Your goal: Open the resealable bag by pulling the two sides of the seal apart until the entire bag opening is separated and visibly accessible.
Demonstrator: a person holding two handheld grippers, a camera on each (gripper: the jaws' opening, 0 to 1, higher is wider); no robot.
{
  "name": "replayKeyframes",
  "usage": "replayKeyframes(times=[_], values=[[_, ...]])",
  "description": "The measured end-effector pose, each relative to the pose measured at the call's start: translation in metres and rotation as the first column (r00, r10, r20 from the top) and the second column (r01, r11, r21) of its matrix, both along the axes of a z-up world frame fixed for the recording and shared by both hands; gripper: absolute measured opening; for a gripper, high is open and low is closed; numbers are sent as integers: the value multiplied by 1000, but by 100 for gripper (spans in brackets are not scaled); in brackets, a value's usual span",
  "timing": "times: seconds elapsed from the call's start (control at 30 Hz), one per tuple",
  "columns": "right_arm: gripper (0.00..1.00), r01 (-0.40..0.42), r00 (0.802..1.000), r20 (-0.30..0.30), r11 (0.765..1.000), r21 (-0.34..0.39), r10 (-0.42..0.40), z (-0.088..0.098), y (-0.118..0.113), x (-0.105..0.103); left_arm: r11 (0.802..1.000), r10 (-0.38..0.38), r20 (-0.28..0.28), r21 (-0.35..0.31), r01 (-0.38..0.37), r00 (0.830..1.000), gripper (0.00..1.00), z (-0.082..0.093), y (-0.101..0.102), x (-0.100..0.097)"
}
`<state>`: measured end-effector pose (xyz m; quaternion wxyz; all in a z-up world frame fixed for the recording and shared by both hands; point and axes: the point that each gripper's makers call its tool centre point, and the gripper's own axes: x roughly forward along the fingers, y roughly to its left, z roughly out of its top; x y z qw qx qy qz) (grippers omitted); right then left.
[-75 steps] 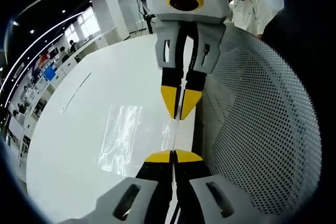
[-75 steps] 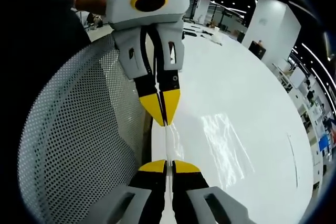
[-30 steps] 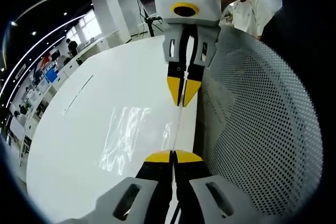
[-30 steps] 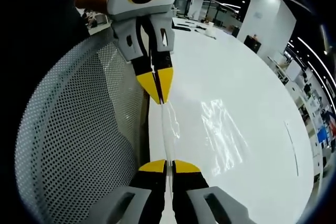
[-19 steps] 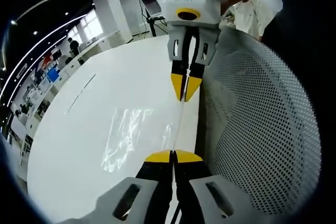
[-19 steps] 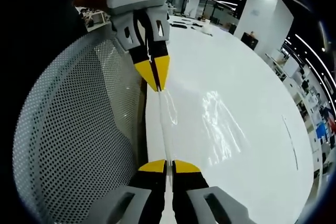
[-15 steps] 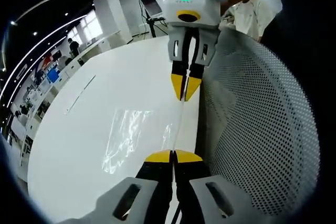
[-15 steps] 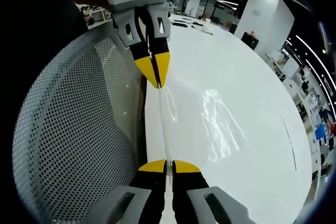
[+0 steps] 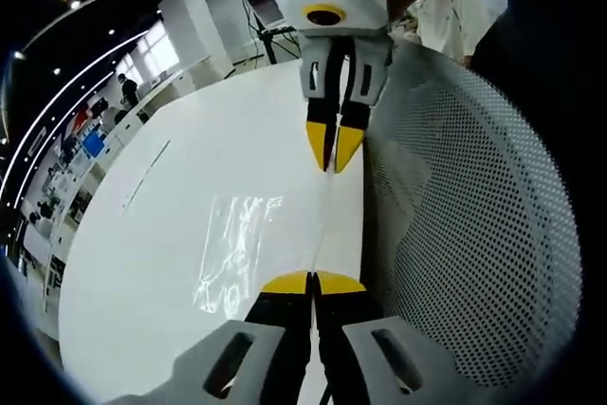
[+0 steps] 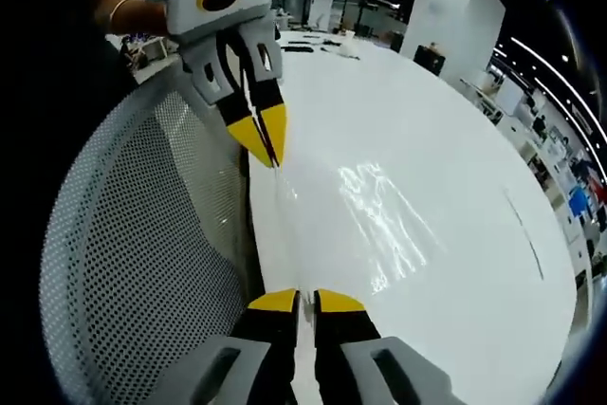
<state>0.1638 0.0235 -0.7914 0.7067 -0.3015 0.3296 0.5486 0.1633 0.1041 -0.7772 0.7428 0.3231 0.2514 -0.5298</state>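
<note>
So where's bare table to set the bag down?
Bare table lies past the clear bag. It's crowded at the near edge, where the mesh chair back meets both grippers, left and right.

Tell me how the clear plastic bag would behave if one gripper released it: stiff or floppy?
Probably floppy: the thin clear plastic resealable bag hangs wrinkled and glinting between the left gripper and right gripper. Likely very light, since its stretched top edge barely sags. Possibly slippery, being glossy.

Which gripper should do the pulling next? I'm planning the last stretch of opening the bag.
Probably neither alone: the left gripper and the right gripper face each other, each shut on the resealable bag edge, above the white table, so either could pull away.
</note>
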Motion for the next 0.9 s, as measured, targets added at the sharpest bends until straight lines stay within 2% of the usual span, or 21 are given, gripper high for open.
replayKeyframes(times=[0.03, 0.3, 0.5, 0.77, 0.83, 0.9], values=[[1, 9, 1000, 0, 1000, 27, -9, 5, 4, 1, 1000, -2, 0, -4, 2, 1000, 0, 0, -1, 0], [1, 13, 1000, -1, 995, 97, -13, 17, 30, 1, 1000, -25, 25, 6, 25, 999, 0, 4, -10, -3], [0, -7, 1000, 18, 997, 81, 6, 11, 36, 3, 999, -45, 35, 17, 44, 998, 0, 6, -11, -4], [1, -14, 1000, 1, 998, 68, 14, 2, 40, 3, 999, -33, 44, 4, 33, 998, 0, 11, -10, -1], [1, -18, 1000, 3, 997, 69, 17, 1, 43, 3, 999, -39, 62, 28, 38, 997, 0, 11, -9, 0], [0, -20, 1000, -1, 997, 73, 20, 1, 44, 2, 999, -41, 64, 24, 39, 997, 0, 13, -10, 0]])
